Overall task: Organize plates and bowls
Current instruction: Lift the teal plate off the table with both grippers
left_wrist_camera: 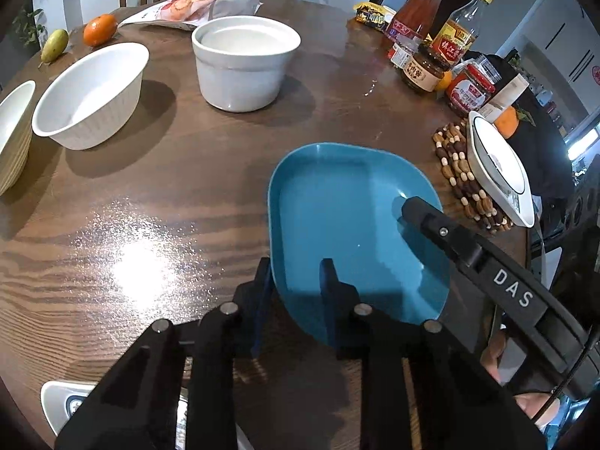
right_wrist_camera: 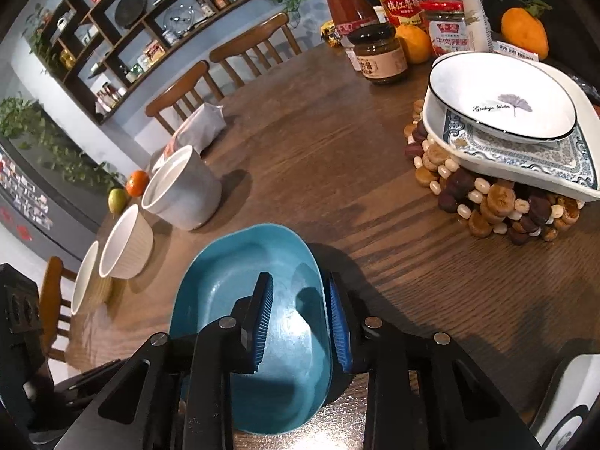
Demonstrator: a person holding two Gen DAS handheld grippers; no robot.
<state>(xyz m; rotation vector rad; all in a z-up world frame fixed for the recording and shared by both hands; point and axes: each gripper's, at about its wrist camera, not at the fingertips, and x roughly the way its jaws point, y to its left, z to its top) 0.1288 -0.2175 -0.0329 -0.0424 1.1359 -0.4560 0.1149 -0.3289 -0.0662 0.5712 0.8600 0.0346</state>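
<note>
A blue dish (left_wrist_camera: 337, 217) lies on the round wooden table (left_wrist_camera: 168, 187), also in the right wrist view (right_wrist_camera: 225, 292). My left gripper (left_wrist_camera: 296, 277) straddles its left rim, jaws apart, one finger outside and one inside. My right gripper (right_wrist_camera: 300, 307) straddles the opposite rim, jaws apart; its finger (left_wrist_camera: 423, 213) shows inside the dish. A white bowl (right_wrist_camera: 502, 93) sits in a patterned square plate (right_wrist_camera: 525, 157) on a beaded trivet (right_wrist_camera: 487, 202). White bowls (left_wrist_camera: 90, 93), (left_wrist_camera: 11, 131) and a white crock (left_wrist_camera: 243, 60) stand at the far left.
Sauce bottles and jars (left_wrist_camera: 431, 45) and oranges (right_wrist_camera: 523, 30) crowd the far right edge. An orange (left_wrist_camera: 99, 28), a green fruit (left_wrist_camera: 54, 45) and a snack bag (left_wrist_camera: 198, 7) lie at the back. Another plate (left_wrist_camera: 60, 401) sits at the near edge. Chairs (right_wrist_camera: 247, 48) stand beyond.
</note>
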